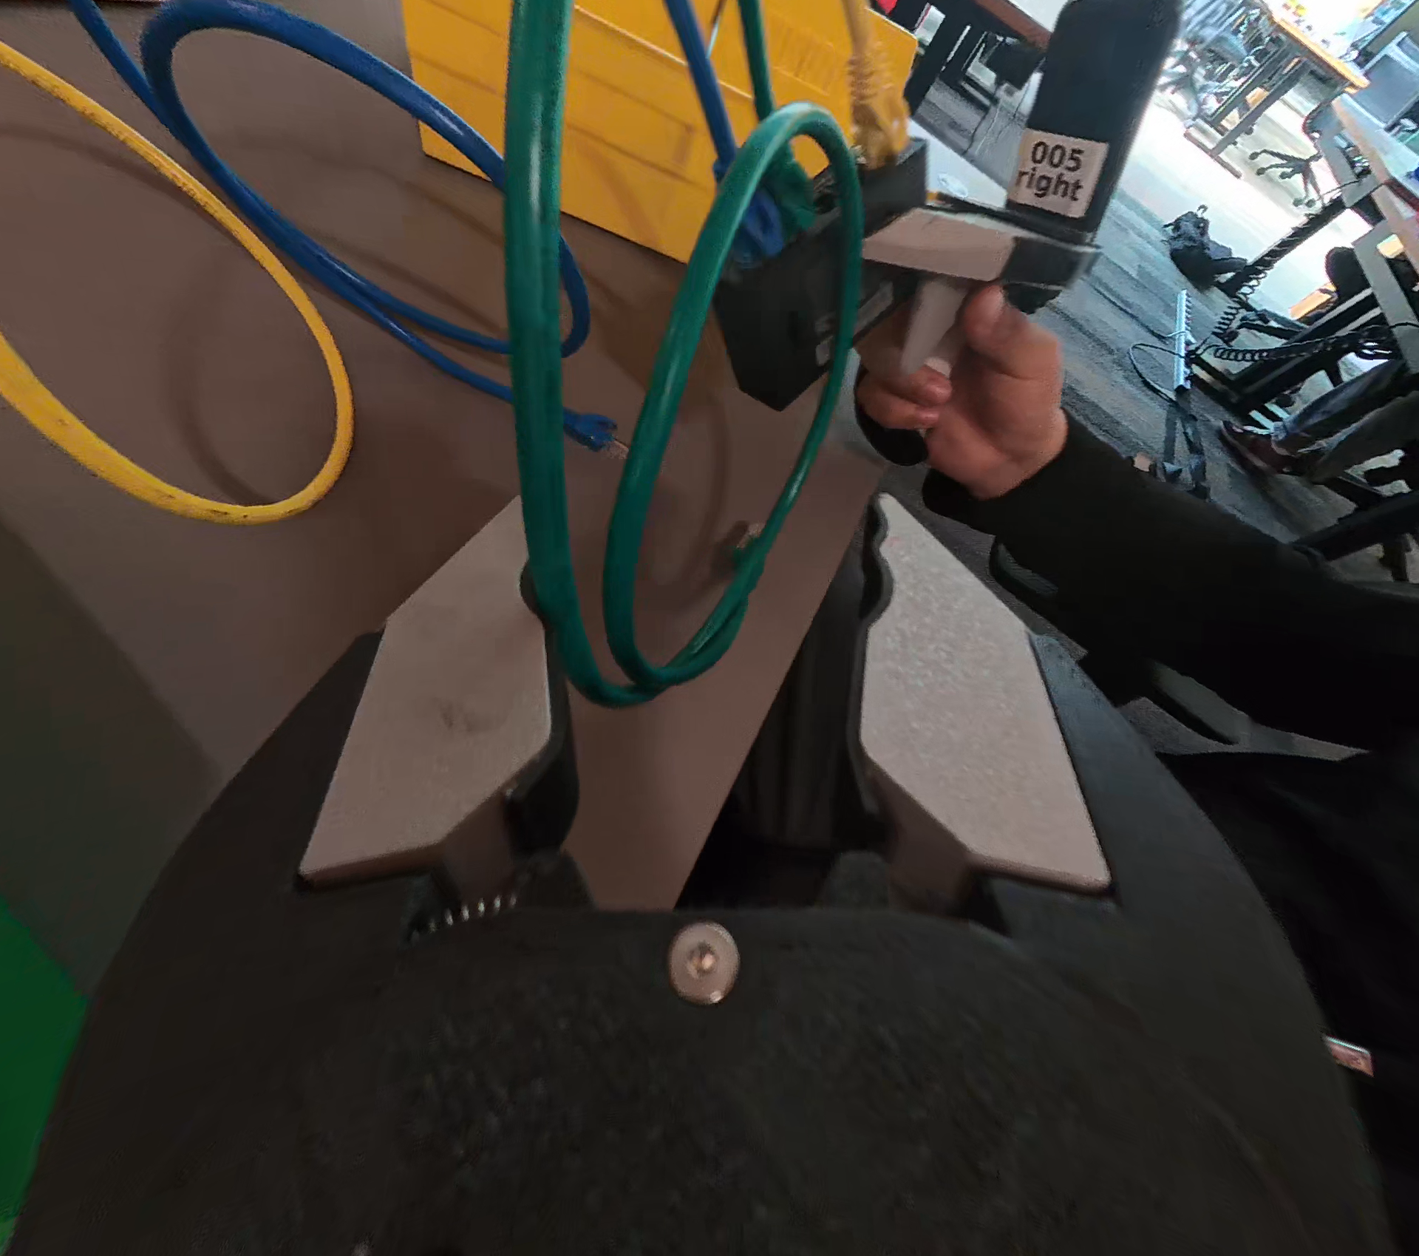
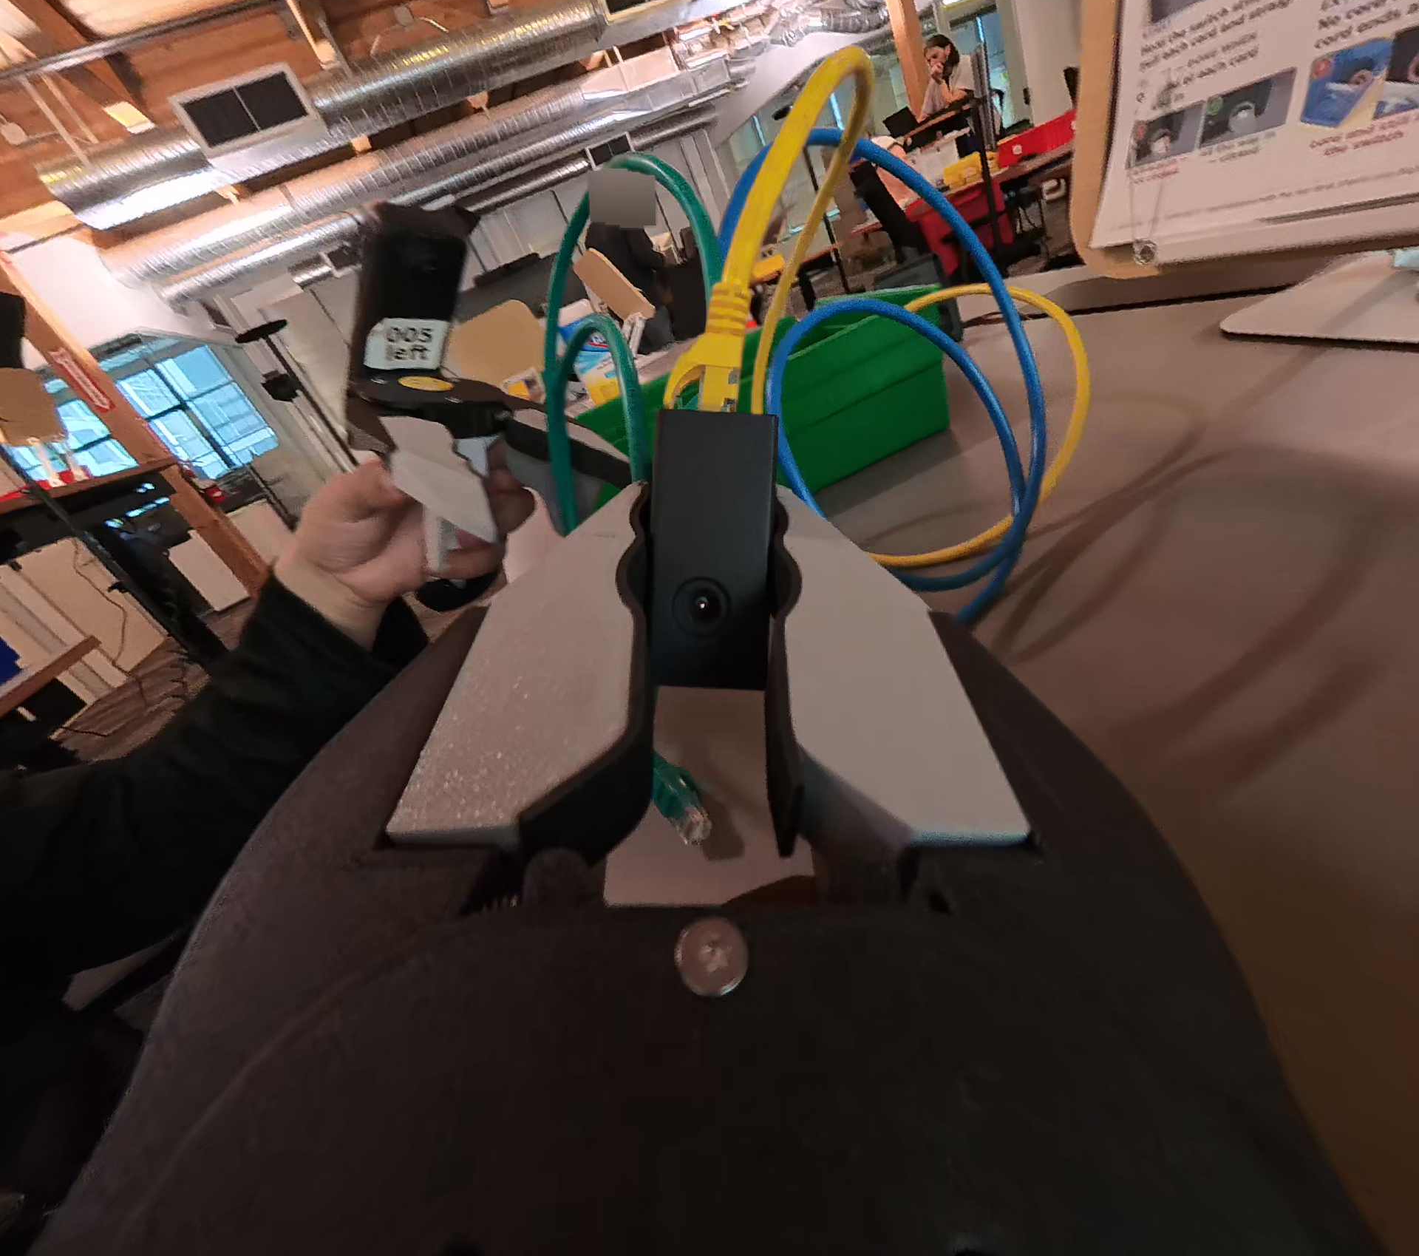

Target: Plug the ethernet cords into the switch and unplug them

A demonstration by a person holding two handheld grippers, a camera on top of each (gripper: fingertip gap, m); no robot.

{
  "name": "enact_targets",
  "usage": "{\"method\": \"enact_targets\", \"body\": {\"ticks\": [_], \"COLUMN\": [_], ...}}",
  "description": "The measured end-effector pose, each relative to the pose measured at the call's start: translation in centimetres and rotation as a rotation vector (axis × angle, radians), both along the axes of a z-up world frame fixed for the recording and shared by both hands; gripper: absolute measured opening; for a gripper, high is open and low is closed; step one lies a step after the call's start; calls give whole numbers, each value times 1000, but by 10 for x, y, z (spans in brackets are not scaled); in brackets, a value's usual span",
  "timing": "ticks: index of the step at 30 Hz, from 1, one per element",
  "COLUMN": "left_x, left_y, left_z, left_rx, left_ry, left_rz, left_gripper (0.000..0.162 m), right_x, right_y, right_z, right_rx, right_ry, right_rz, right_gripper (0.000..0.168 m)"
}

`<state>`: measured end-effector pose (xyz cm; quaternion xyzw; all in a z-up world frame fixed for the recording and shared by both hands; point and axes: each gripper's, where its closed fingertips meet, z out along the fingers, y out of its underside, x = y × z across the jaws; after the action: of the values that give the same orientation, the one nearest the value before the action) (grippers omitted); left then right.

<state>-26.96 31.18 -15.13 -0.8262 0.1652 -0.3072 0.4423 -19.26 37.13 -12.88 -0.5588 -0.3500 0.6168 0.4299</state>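
My right gripper (image 2: 710, 512) is shut on the black switch (image 2: 710, 605) and holds it up above the table; both show in the left wrist view (image 1: 791, 297). A yellow cord (image 2: 722, 343) is plugged into the switch's end port. The blue cord (image 1: 368, 67) and green cord (image 1: 537, 297) run into ports beside it. My left gripper (image 1: 706, 543) is open, with the green cord looping between its fingers and resting against the left finger (image 1: 461, 681). A loose green plug (image 2: 679, 804) hangs under the switch. A loose blue plug (image 1: 591, 428) lies on the table.
A yellow bin (image 1: 614, 67) stands on the brown table (image 1: 192, 313) behind the cords. A green bin (image 2: 860, 374) sits farther off. An instruction sheet on a stand (image 2: 1259, 29) is at the right. Yellow cord loops (image 1: 330, 374) lie on the table.
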Motion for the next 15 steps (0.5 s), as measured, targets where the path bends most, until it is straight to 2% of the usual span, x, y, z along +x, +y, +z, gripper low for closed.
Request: {"method": "enact_targets", "body": {"ticks": [1, 6, 8, 13, 15], "left_x": [0, 11, 17, 2, -2], "left_y": [1, -1, -6, -7, -10], "left_z": [-1, 5, 11, 18, 22], "left_rx": [2, 21, 27, 74, 73], "left_ry": [7, -47, -76, 0, -6], "left_rz": [3, -45, -83, -24, -15], "left_gripper": [80, 83, 77, 72, 68], "right_x": [0, 2, 8, 34, 45], "right_y": [-4, -17, -14, 0, 3], "right_z": [5, 25, 32, 55, 67], "right_rx": [3, 18, 5, 43, 112], "right_ry": [16, 62, 90, 149, 161], "right_rz": [12, 36, 25, -90, -191], "right_gripper": [25, 26, 25, 25, 24]}}
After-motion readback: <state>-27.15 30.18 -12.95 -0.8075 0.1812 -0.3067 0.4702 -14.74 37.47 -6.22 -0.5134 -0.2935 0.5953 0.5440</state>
